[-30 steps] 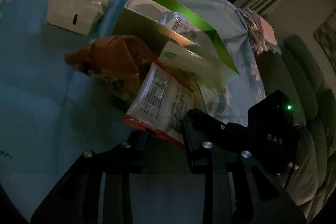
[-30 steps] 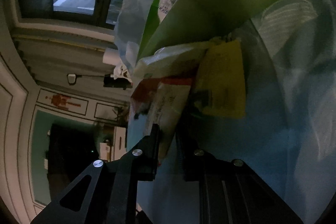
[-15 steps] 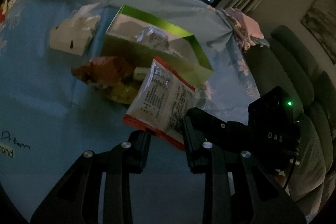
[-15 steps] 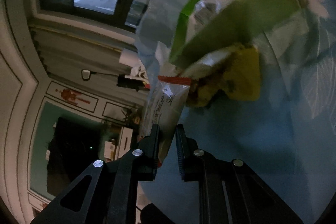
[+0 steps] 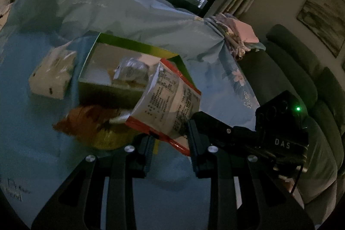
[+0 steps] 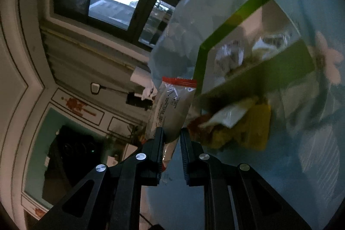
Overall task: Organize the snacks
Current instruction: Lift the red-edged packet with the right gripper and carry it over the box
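Note:
A white snack packet point(image 5: 170, 100) with red ends and printed text hangs above the blue tablecloth, held from two sides. My left gripper point(image 5: 170, 143) is shut on its lower edge. Reaching in from the right, my right gripper point(image 5: 195, 122) pinches the same packet; in the right wrist view the packet point(image 6: 172, 105) stands up between that gripper's point(image 6: 172, 139) narrow fingers. Behind it an open green box point(image 5: 101, 87) holds a couple of wrapped snacks. An orange bag point(image 5: 86, 122) and a yellow bag point(image 5: 107, 139) lie in front of the box point(image 6: 269, 70).
A white tissue box point(image 5: 51, 77) sits left of the green box. The blue tablecloth point(image 5: 32, 133) bunches up behind the box. A dark green sofa point(image 5: 301, 70) runs along the right side, and windows are at the back.
Both grippers rose together with the packet, which lifted off the snack pile. The green box and the bags now lie lower and farther off, and more of the room shows.

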Available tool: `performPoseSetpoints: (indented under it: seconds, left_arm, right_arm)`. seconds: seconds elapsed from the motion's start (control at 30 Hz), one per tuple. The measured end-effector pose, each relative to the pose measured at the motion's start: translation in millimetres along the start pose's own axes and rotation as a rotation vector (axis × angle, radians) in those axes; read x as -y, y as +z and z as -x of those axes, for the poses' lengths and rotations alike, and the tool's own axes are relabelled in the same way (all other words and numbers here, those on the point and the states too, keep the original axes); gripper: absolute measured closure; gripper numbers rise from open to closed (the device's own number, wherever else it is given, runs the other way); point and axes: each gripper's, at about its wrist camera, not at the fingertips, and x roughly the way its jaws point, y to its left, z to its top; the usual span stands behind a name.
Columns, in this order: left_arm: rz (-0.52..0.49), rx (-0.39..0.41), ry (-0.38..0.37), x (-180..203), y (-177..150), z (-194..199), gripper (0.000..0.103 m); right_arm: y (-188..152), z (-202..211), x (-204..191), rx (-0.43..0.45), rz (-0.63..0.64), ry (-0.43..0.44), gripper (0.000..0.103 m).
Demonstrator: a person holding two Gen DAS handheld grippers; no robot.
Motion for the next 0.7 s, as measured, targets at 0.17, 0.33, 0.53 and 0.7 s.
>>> performPoseSetpoints:
  seconds: [0.17, 0.33, 0.53, 0.7]
  left_arm:
    - [-0.028, 0.007, 0.0, 3, 18, -11, 0.075]
    - [-0.041, 0.014, -0.01, 2, 36, -25, 0.075]
    - [-0.059, 0.019, -0.014, 4, 50, -39, 0.075]
    - [-0.067, 0.018, -0.012, 4, 57, -48, 0.075]
  right_arm:
    - [20, -4, 2, 0.017, 0.002, 0.008, 0.086]
    - [40, -7, 7, 0.032, 0.014, 0.008, 0.086]
    - [59, -11, 11, 0.051, 0.02, 0.004, 0.086]
    - [70, -15, 15, 0.059, 0.02, -0.001, 0.086]
